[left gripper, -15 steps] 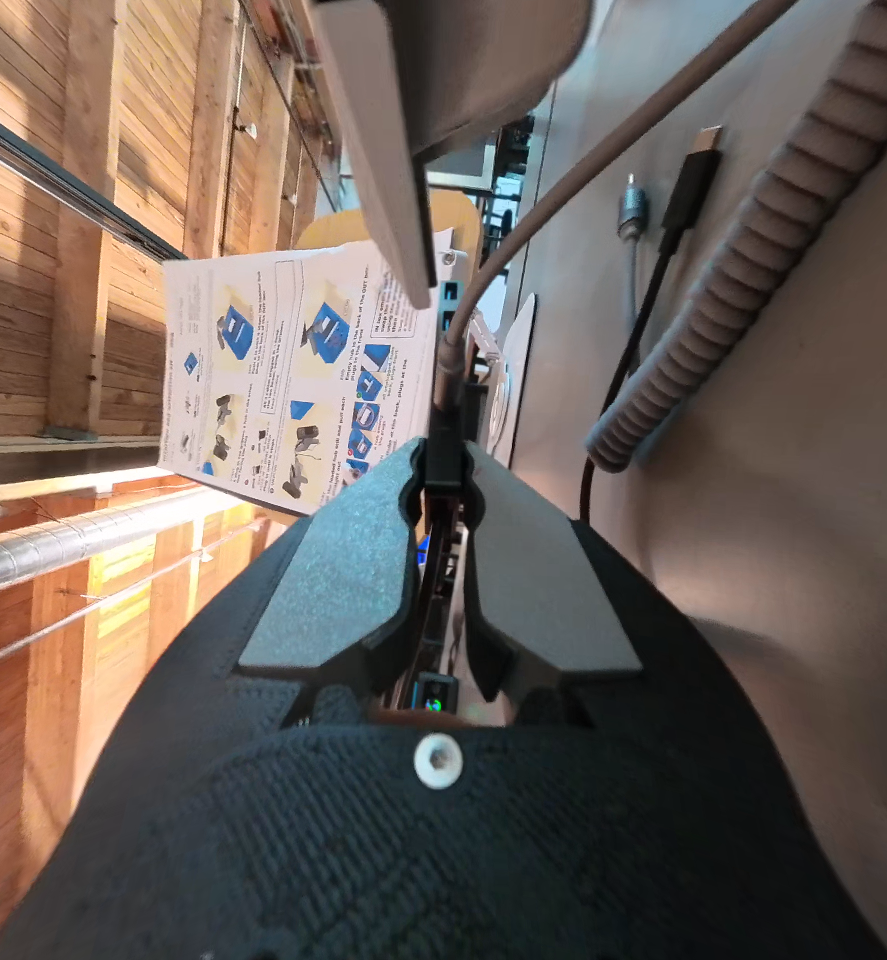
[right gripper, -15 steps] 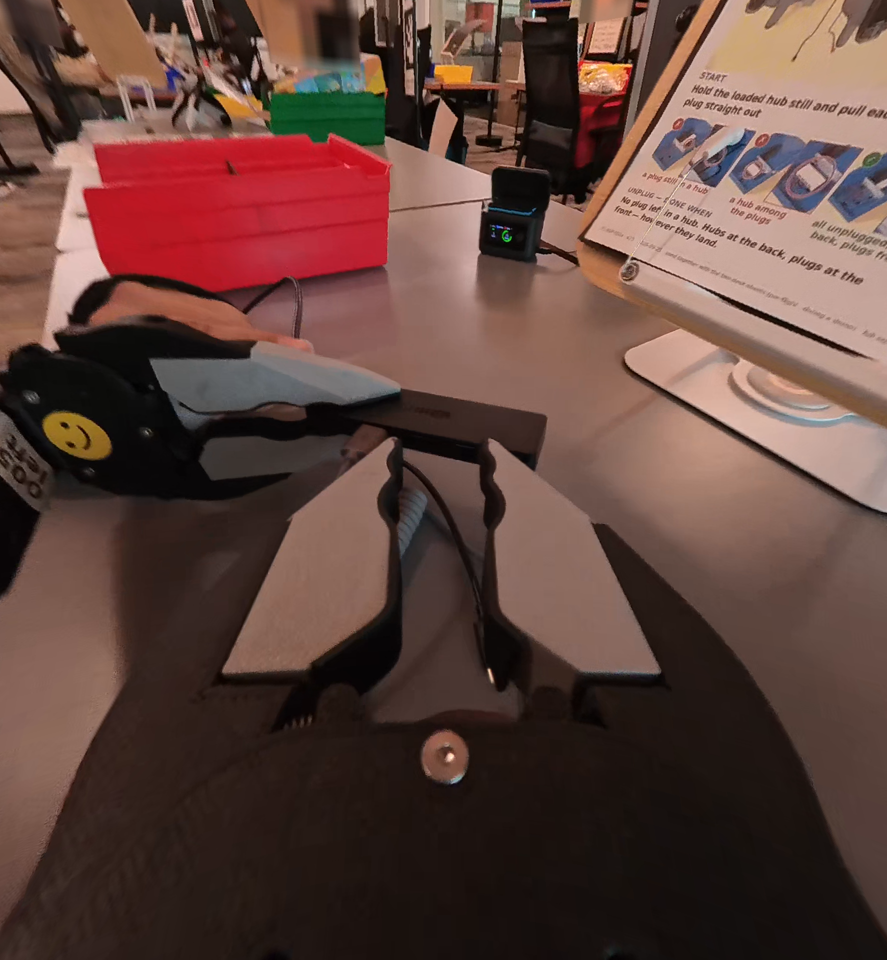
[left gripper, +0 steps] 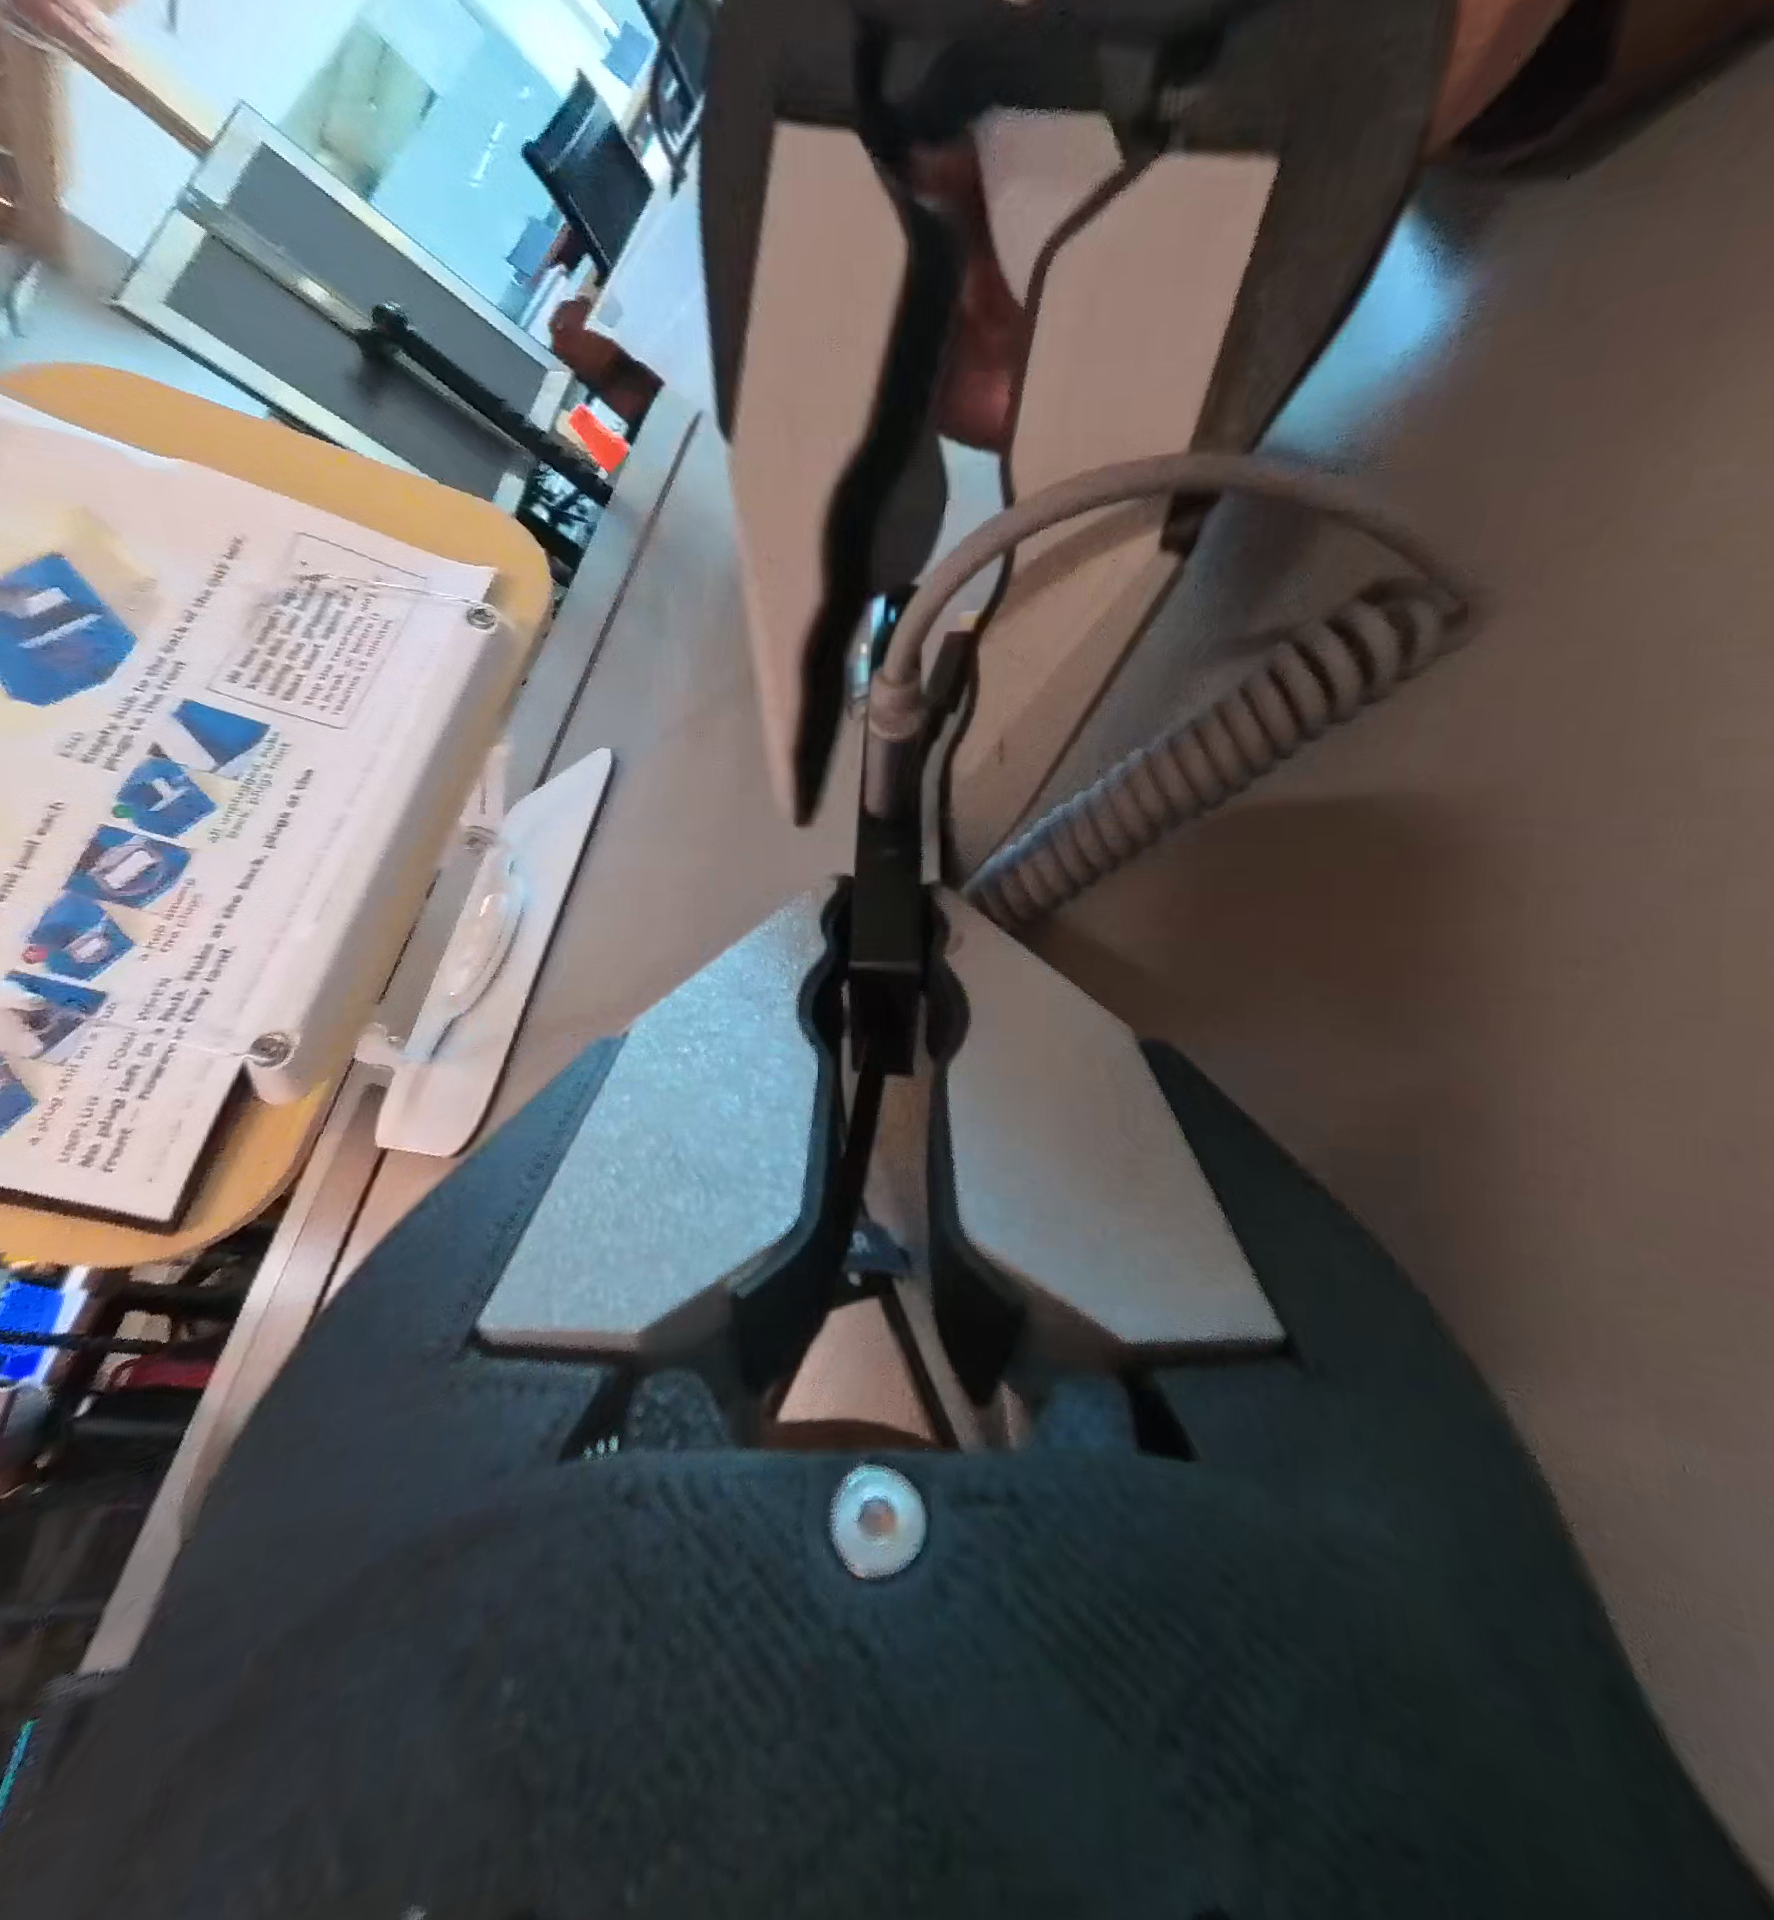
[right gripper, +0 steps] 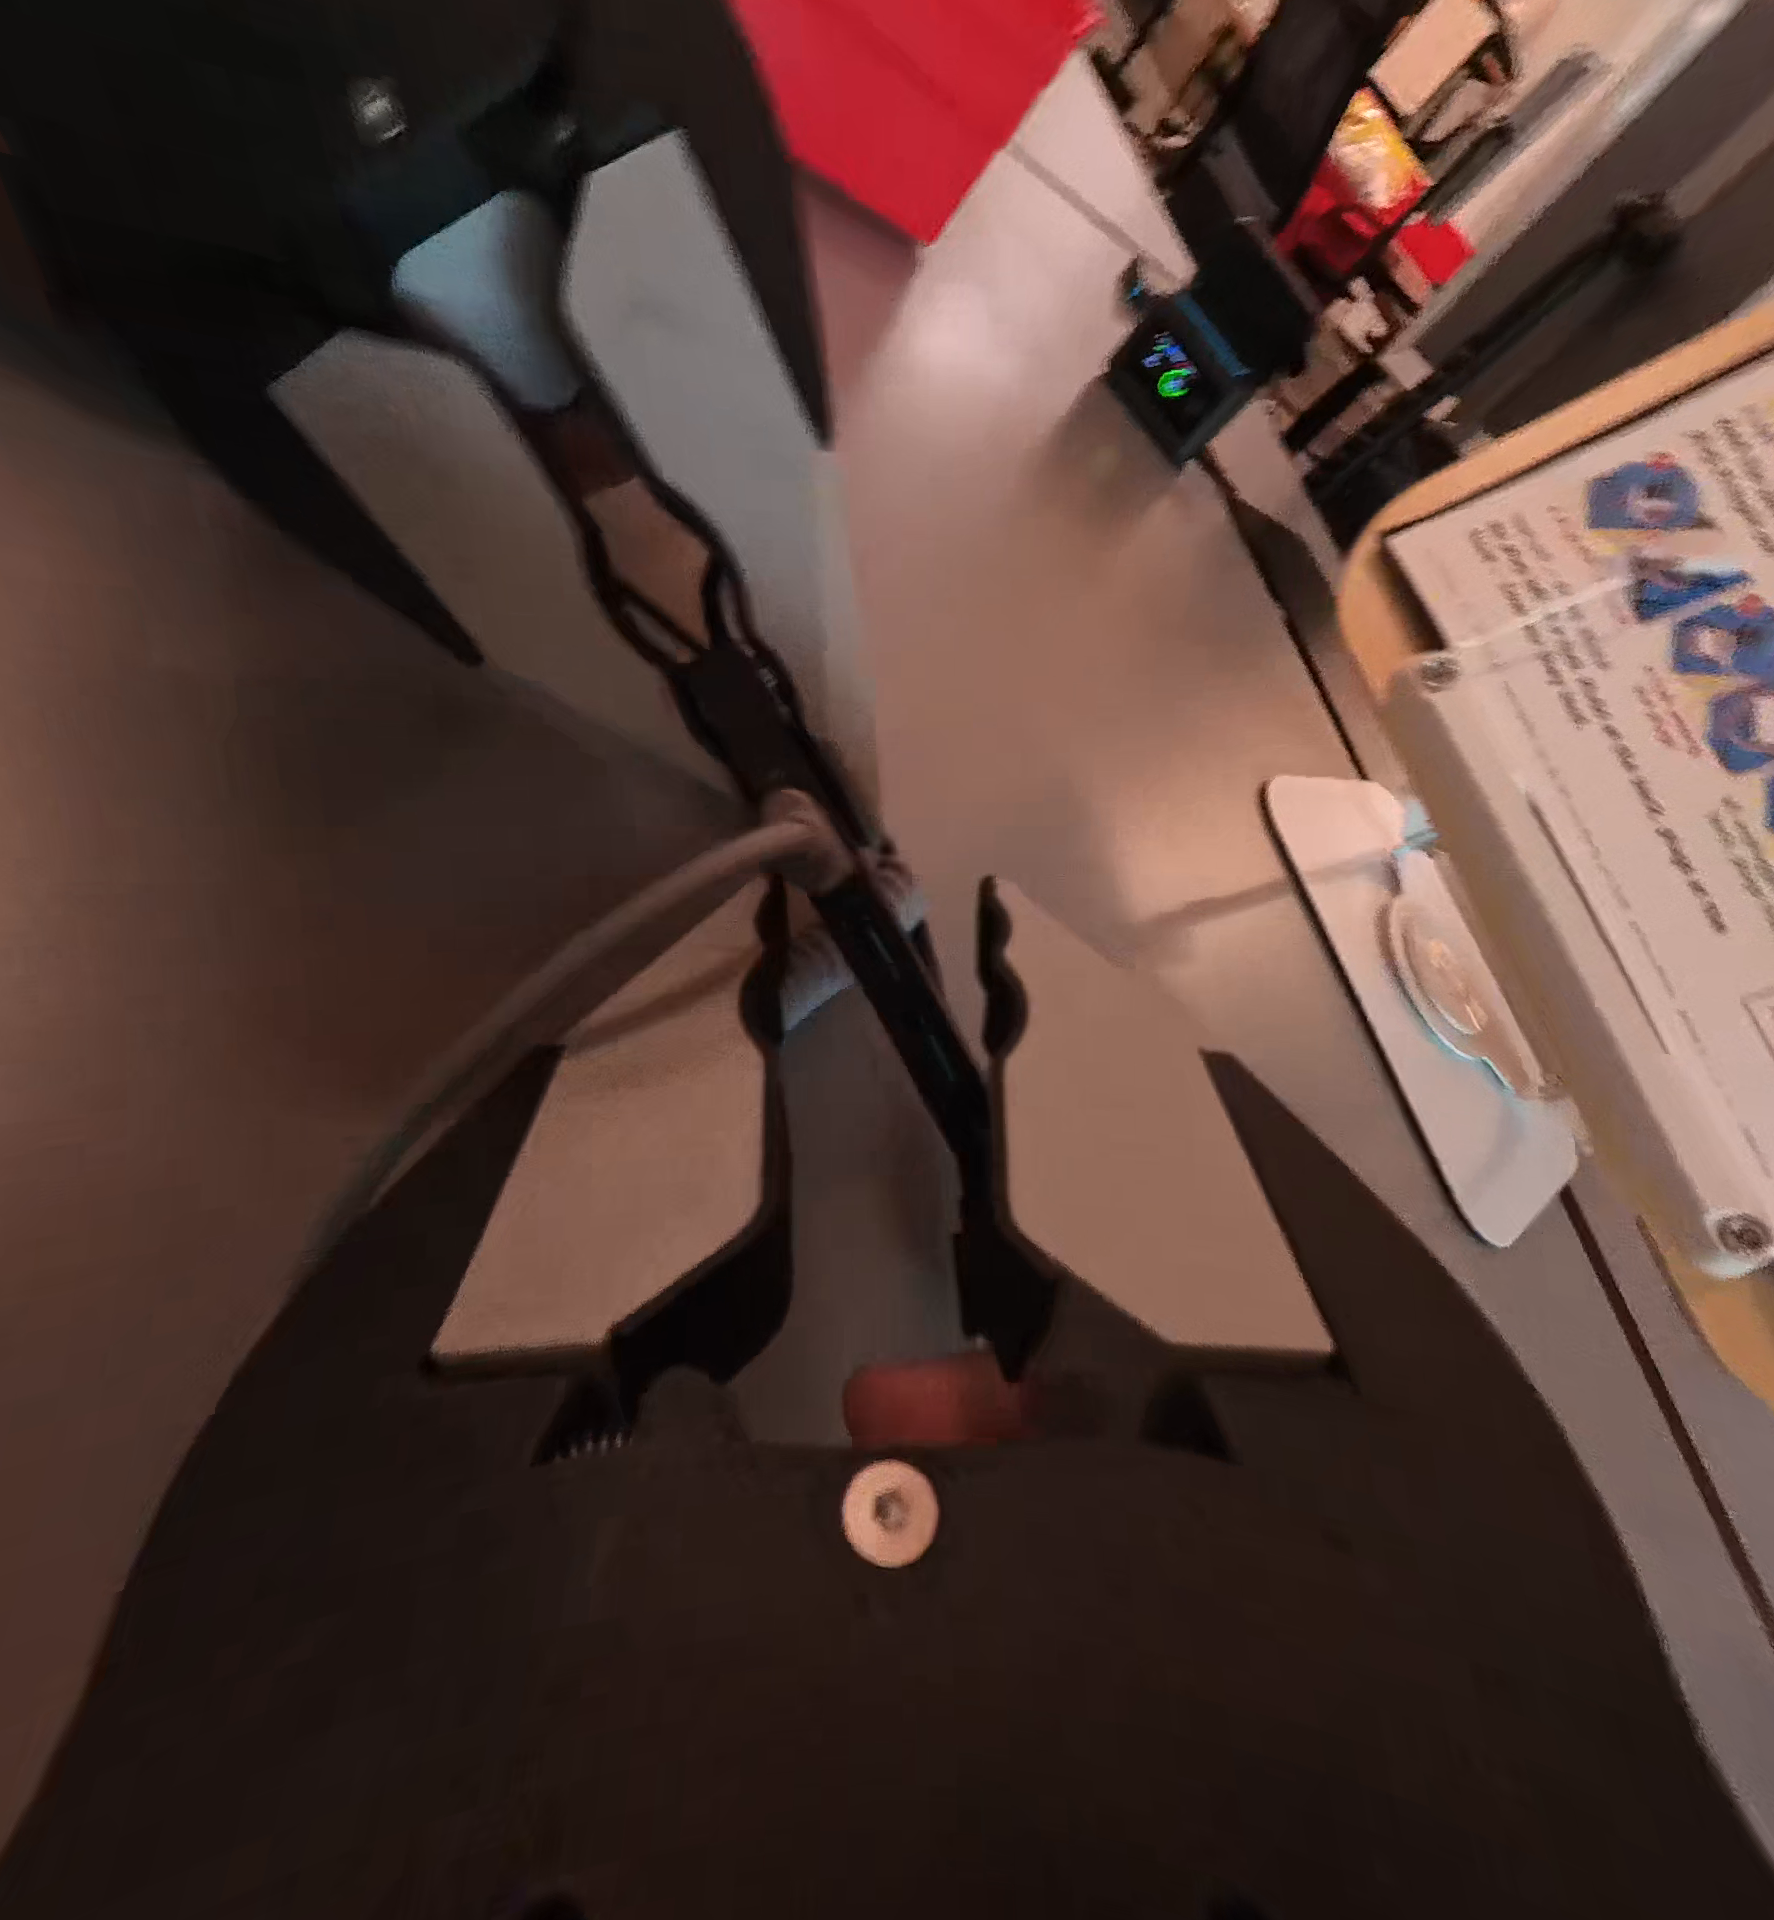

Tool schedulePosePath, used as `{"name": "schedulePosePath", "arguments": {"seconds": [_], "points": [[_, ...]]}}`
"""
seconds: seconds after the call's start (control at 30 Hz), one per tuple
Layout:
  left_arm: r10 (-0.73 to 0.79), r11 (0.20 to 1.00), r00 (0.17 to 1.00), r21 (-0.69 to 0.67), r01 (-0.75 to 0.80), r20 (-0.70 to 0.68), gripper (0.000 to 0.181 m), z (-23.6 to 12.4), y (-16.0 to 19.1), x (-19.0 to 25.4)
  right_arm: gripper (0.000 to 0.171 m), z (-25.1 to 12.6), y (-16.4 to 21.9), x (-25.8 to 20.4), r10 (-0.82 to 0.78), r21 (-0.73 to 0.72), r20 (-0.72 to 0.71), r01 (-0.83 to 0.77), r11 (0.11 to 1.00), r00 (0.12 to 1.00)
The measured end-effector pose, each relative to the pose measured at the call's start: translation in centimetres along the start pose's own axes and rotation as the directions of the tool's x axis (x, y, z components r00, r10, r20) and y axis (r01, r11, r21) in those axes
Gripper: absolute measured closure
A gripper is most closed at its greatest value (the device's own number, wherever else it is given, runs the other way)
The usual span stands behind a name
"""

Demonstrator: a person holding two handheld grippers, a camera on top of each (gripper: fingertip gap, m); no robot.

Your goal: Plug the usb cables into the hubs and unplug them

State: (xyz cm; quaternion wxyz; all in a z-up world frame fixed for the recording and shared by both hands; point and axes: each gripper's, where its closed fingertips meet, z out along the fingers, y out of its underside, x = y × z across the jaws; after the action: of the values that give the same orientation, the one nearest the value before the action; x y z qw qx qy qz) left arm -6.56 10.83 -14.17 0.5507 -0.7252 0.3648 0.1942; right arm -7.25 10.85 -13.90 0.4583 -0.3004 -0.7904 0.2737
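Black hub (left gripper: 881,940), clamped endwise in left gripper (left gripper: 883,914), long axis pointing straight at right gripper (right gripper: 878,956); right gripper parted around hub's far end, grey cable (left gripper: 1309,665) plugged beside, above desk (left gripper: 1589,935)

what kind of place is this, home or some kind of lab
Most likely a lab or shared workshop, not a home: an illustrated instruction sheet stands on a stand on the grey worktable, a red bin sits further back, and more tables and office chairs fill the room beyond.
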Motion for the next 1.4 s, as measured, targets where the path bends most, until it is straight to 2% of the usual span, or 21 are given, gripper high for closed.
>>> {"name": "schedulePosePath", "arguments": {"seconds": [0.03,0.17,0.23,0.33,0.43,0.53,0.63,0.7,0.73,0.8,0.9,1.0,1.07,1.23,1.4], "points": [[-0.006,1.000,1.000,0.006,0.006,-0.004,0.172,0.0,-0.1,0.0,0.150,0.2,0.3,-0.2,-0.022,-0.019,0.002,0.022,1.000,1.000],[-0.077,0.995,0.993,0.072,0.070,0.088,0.161,-0.5,-1.0,-1.8,0.159,-0.2,0.2,0.8,0.000,-0.027,-0.036,-0.001,1.000,0.999],[-0.144,0.981,0.974,0.157,0.116,0.177,0.162,-1.4,-2.0,-3.6,0.160,-0.6,0.6,2.4,0.037,-0.039,-0.111,-0.041,0.998,0.993],[-0.292,0.938,0.925,0.260,0.228,0.242,0.164,-3.3,-2.5,-6.3,0.163,-1.8,1.0,5.1,0.134,-0.014,-0.216,-0.140,0.990,0.967],[-0.393,0.903,0.820,0.342,0.259,0.417,0.168,-6.2,-1.9,-10.2,0.163,-3.3,1.8,7.7,0.228,0.015,-0.319,-0.235,0.972,0.920],[-0.426,0.874,0.678,0.467,0.136,0.599,0.181,-10.8,-2.1,-13.5,0.162,-4.5,2.1,9.1,0.303,0.059,-0.363,-0.302,0.951,0.881],[-0.469,0.875,0.522,0.457,0.162,0.712,0.181,-13.7,0.6,-16.0,0.163,-5.6,1.5,9.7,0.345,0.080,-0.373,-0.340,0.937,0.862],[-0.539,0.826,0.458,0.550,0.123,0.707,0.181,-16.4,0.4,-16.8,0.163,-6.7,1.1,10.5,0.359,0.083,-0.384,-0.355,0.931,0.851],[-0.553,0.811,0.460,0.576,0.106,0.694,0.181,-17.2,0.3,-16.8,0.163,-7.3,1.0,11.1,0.371,0.089,-0.392,-0.367,0.926,0.842],[-0.544,0.830,0.447,0.535,0.159,0.710,0.181,-16.7,1.6,-17.2,0.164,-9.0,0.2,12.6,0.412,0.121,-0.390,-0.398,0.909,0.823],[-0.465,0.885,0.494,0.371,0.282,0.735,0.181,-13.1,4.1,-16.5,0.163,-12.5,-1.6,16.1,0.442,0.154,-0.409,-0.417,0.896,0.799],[-0.299,0.950,0.584,0.181,0.253,0.754,0.181,-9.9,4.8,-15.2,0.163,-17.2,-3.9,21.6,0.393,0.141,-0.498,-0.376,0.916,0.773],[-0.233,0.967,0.612,0.111,0.231,0.756,0.181,-8.9,4.8,-14.7,0.164,-20.4,-5.1,25.8,0.380,0.132,-0.554,-0.373,0.918,0.740],[-0.236,0.964,0.611,0.103,0.245,0.755,0.181,-8.8,5.0,-14.6,0.163,-27.9,-5.8,35.1,0.369,0.121,-0.705,-0.410,0.904,0.606],[-0.266,0.953,0.589,0.116,0.280,0.763,0.181,-9.3,5.5,-14.9,0.164,-32.8,-6.2,40.4,0.365,0.145,-0.797,-0.434,0.889,0.482]]}}
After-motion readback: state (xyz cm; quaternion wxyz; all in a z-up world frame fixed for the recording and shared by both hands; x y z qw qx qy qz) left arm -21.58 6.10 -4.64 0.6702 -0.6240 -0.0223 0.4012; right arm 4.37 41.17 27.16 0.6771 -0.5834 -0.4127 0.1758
